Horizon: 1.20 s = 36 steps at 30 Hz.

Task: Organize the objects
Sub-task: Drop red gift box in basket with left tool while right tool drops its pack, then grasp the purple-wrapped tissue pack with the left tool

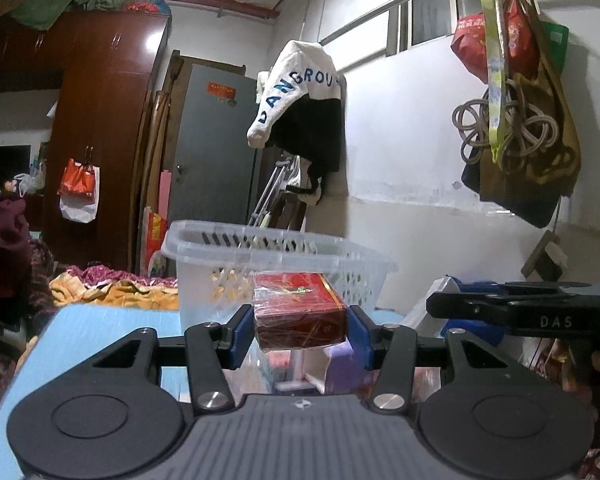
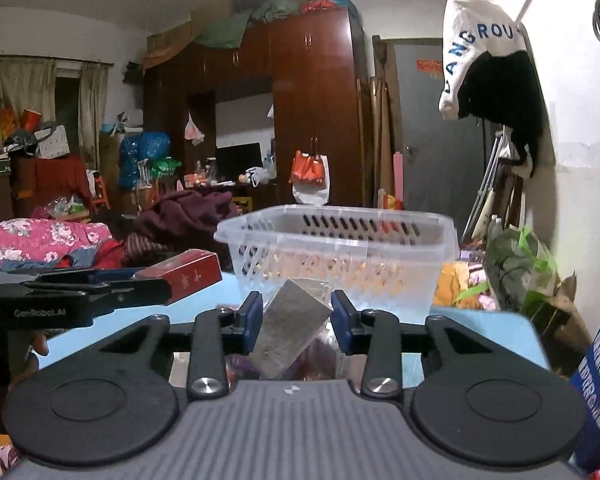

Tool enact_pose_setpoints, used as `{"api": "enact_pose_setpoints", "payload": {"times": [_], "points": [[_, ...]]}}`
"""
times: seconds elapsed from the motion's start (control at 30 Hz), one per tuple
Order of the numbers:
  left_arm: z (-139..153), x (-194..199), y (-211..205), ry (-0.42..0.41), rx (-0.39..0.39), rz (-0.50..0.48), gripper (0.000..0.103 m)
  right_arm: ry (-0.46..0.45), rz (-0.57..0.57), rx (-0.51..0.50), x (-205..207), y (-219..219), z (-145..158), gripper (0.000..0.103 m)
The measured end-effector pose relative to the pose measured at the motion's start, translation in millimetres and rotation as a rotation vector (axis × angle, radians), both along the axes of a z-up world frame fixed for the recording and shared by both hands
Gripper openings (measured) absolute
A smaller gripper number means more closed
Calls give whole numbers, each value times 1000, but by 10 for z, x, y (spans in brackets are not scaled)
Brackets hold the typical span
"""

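Note:
My left gripper (image 1: 300, 330) is shut on a red box (image 1: 300, 314) wrapped in clear film, held above the blue table (image 1: 100, 336). A clear plastic basket (image 1: 276, 252) with slotted walls stands just beyond it. The right gripper (image 2: 296, 322) is shut on a tilted silver-grey packet (image 2: 290, 332), its blue pads (image 2: 253, 316) pressing both sides. The same basket (image 2: 340, 248) sits straight ahead of it. In the right wrist view the left gripper (image 2: 148, 286) comes in from the left with the red box (image 2: 192, 274). The right gripper (image 1: 500, 308) shows at the right of the left wrist view.
Small packets (image 1: 308, 372) lie on the table below the left gripper. A blue bag (image 2: 596, 392) stands at the right edge and a leafy bundle (image 2: 520, 268) beyond it. Clothes (image 2: 168, 224) pile up behind the table. A white wall (image 1: 400, 160) with hanging bags (image 1: 528, 128) runs along the right.

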<state>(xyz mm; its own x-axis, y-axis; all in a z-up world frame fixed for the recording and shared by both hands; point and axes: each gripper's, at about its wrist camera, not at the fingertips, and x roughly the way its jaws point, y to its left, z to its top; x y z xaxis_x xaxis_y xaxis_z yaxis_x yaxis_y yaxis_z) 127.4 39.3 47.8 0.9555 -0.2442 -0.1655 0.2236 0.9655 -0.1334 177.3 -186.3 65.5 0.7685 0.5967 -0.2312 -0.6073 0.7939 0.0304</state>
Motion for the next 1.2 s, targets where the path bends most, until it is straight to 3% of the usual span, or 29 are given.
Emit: {"api": "enact_pose_setpoints", "payload": {"times": [0.17,0.3,0.5,0.57,0.6,0.63,0.67,0.7,0.77,0.83,0.87,1.0,1.1,1.2], "points": [[394,288,-10,-26,18,16,54,-85,-49,25,152,62,336,40],[657,797,-29,10,31,48,54,-135,-112,9,514,251,596,40],[611,1440,-39,120,59,108,54,-91,-193,-129,1148,613,512,40],[554,1556,-4,146,50,92,66,-73,-196,-157,1261,648,446,41],[517,1621,26,165,42,83,89,-53,-192,-161,1307,645,418,42],[484,1681,39,183,39,91,100,-44,-194,-161,1335,648,398,43],[452,1714,49,195,45,109,100,-41,-203,-160,1349,643,372,51],[424,1709,52,198,66,129,100,-36,-207,-160,1293,628,371,69],[414,1583,65,168,114,154,103,-40,-193,-163,1158,575,357,95],[443,1367,104,121,139,202,103,-86,-189,-147,945,479,401,103],[446,1260,132,128,146,229,103,-91,-172,-133,823,405,401,103],[271,593,337,137,119,166,103,-106,-125,-71,190,-27,194,103],[-23,-33,528,96,57,133,103,-94,-157,-38,-301,-378,-226,103],[-307,-530,598,59,20,189,103,-65,-161,4,-684,-611,-663,103]]}}
